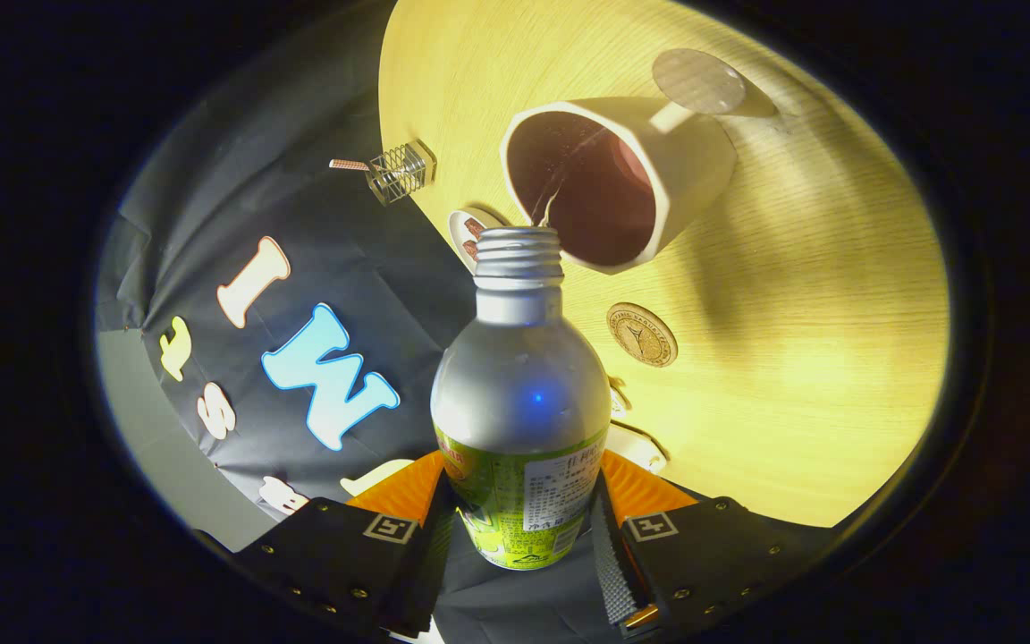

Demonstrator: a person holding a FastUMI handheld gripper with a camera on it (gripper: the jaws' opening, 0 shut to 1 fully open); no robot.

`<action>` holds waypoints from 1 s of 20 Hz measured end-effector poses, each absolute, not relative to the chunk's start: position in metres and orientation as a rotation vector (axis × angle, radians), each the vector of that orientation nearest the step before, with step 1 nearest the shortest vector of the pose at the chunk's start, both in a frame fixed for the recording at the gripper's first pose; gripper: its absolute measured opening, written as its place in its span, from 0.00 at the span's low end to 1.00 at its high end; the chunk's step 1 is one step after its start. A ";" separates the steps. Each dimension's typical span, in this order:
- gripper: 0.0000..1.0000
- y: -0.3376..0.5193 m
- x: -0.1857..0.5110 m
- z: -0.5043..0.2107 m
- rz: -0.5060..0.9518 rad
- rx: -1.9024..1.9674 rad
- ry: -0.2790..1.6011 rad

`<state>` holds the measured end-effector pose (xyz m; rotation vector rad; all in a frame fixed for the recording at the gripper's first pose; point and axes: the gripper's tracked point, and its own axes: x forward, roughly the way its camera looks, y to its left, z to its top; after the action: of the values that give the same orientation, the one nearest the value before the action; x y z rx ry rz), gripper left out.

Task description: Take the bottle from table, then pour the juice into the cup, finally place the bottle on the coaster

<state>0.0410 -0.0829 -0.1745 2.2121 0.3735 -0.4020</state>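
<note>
Bottle (pixel 519 394) is sitting clamped between both fingers of the gripper (pixel 519 528), tipped so its open neck is feeding a thin stream into the cup (pixel 609 183) at one o'clock — coaster (pixel 641 334) waiting just beside.

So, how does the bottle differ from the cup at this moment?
The bottle is silver metal with a green label, while the cup is white outside and dark reddish inside. The bottle has a narrow threaded mouth; the cup has a wide angular rim. The bottle is clamped between the fingers of the tool, while the cup stands on the wooden table beyond them. Both are open, and a thin stream runs from bottle to cup.
</note>
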 end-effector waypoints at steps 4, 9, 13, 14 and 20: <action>0.70 -0.086 0.044 -0.170 -0.416 2.248 0.356; 0.70 -0.088 0.044 -0.165 -0.411 2.258 0.349; 0.70 -0.089 0.048 -0.164 -0.408 2.251 0.349; 0.70 -0.089 0.048 -0.165 -0.411 2.250 0.351; 0.70 -0.083 0.045 -0.175 -0.413 2.147 0.395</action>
<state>0.0454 -0.0825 -0.1746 2.1468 0.3948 -0.4128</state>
